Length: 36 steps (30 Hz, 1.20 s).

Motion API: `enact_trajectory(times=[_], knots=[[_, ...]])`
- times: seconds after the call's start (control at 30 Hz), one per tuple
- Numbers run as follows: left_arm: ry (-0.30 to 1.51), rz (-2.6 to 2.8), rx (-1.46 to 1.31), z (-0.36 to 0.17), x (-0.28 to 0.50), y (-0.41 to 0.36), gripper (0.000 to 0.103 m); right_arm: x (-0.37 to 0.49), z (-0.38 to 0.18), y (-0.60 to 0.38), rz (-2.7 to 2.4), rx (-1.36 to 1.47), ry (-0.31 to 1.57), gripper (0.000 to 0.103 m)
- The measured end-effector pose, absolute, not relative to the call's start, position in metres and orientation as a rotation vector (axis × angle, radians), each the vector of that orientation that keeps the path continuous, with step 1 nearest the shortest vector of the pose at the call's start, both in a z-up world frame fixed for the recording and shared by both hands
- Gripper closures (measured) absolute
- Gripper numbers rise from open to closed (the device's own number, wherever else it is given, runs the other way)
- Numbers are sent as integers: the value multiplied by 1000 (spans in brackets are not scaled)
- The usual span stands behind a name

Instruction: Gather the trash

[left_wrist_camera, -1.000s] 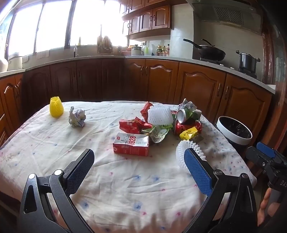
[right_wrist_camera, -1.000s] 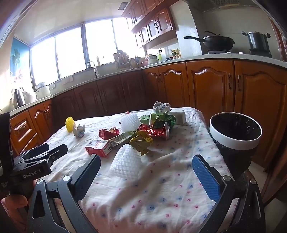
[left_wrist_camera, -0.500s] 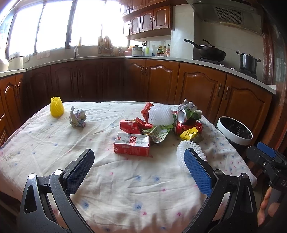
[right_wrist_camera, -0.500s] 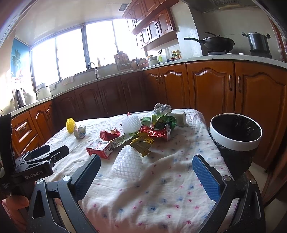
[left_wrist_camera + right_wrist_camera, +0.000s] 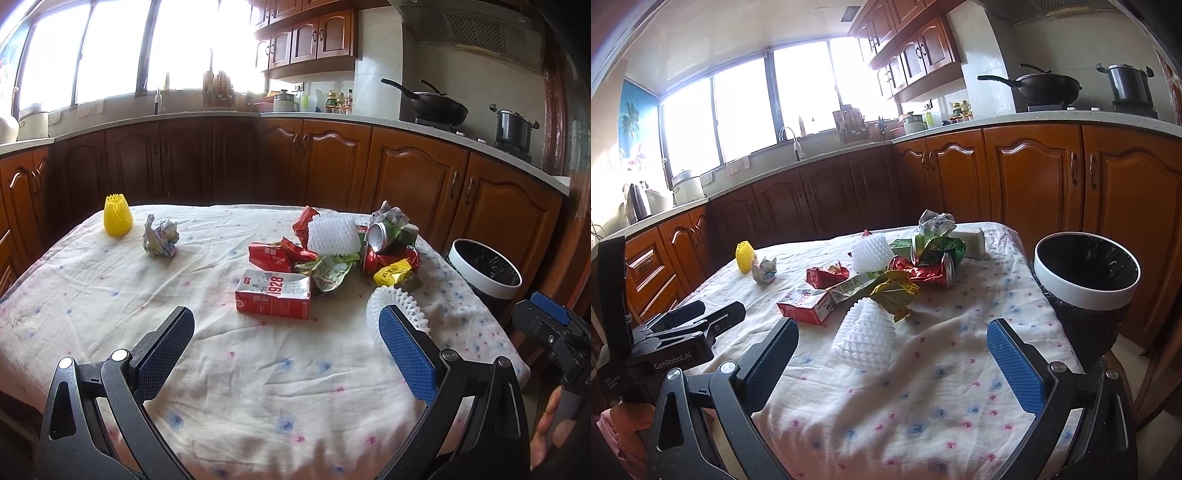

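Both the left gripper [image 5: 286,350] and right gripper [image 5: 892,356] hover with fingers spread wide, empty. Nearest is the foam net [image 5: 864,332]: probably featherlight and squishy, so pinch its middle. The crushed can [image 5: 932,271] looks slippery.

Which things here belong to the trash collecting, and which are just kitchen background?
Job: red carton, white foam net, crushed can, crumpled paper, yellow foam net, bin.
Background: wok, pot, faucet, kettle.
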<state>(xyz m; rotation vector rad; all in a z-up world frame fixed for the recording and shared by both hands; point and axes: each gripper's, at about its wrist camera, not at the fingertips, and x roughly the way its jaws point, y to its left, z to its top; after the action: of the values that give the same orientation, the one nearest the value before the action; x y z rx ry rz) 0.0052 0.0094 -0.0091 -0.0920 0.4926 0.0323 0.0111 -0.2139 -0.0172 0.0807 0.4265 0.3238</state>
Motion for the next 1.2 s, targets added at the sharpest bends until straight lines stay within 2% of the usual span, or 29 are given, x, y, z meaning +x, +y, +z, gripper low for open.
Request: enact_trajectory(times=[1.0,1.2], knots=[[572,24,-148,-24,25,24,1,35,-27,-202,412,117,527,1],[613,16,-186,-29,38,35,1,53,-34,-190,461,134,598,8]])
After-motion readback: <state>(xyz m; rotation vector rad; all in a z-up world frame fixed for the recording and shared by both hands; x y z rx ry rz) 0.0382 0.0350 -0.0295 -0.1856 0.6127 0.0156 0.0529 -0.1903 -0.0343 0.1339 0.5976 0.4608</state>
